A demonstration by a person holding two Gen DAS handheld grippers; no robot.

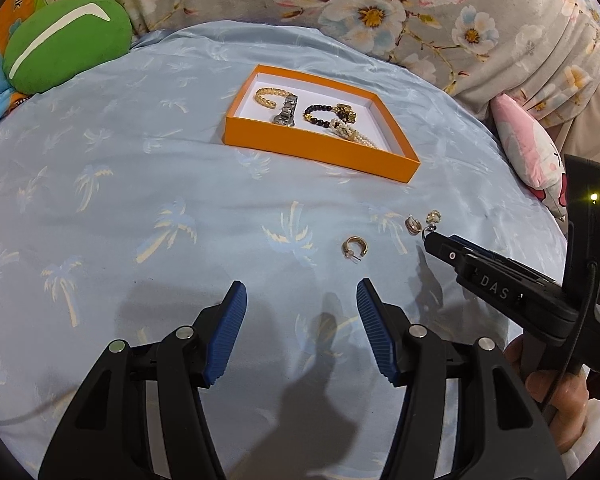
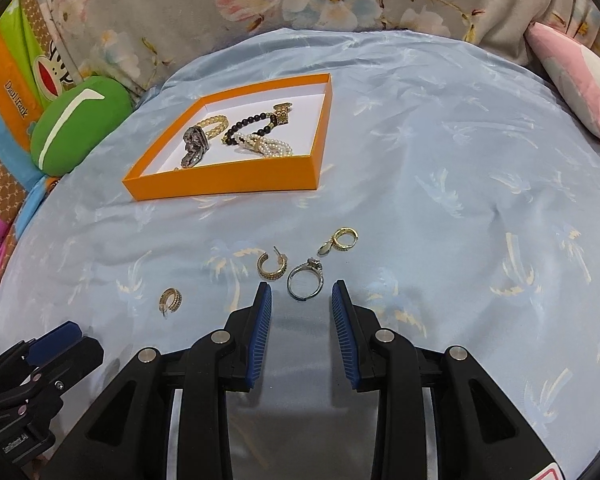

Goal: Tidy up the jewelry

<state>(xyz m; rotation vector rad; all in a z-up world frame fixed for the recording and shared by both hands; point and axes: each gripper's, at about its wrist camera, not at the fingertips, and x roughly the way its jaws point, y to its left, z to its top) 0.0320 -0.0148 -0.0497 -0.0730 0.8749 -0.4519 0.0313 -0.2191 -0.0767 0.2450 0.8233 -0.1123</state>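
Right now my right gripper (image 2: 300,292) hangs w/ jaws apart, nothing held, silver ring (image 2: 305,282) on the blue sheet (image 2: 440,200) just ahead of its tips. Left gripper (image 1: 300,300) gapes wider, empty, near a gold hoop earring (image 1: 354,247). Bracelets sit in the orange box (image 2: 220,184) farther back.

My tongs are black with ribbed blue pads (image 2: 260,336). The sheet (image 2: 440,184) is pale blue with cream palm trees. At eleven o'clock, the box (image 2: 220,182) is orange outside, white inside. The silver ring (image 2: 305,280) lies among gold earrings (image 2: 271,267). The cushion (image 2: 76,128) is green with a white stripe.
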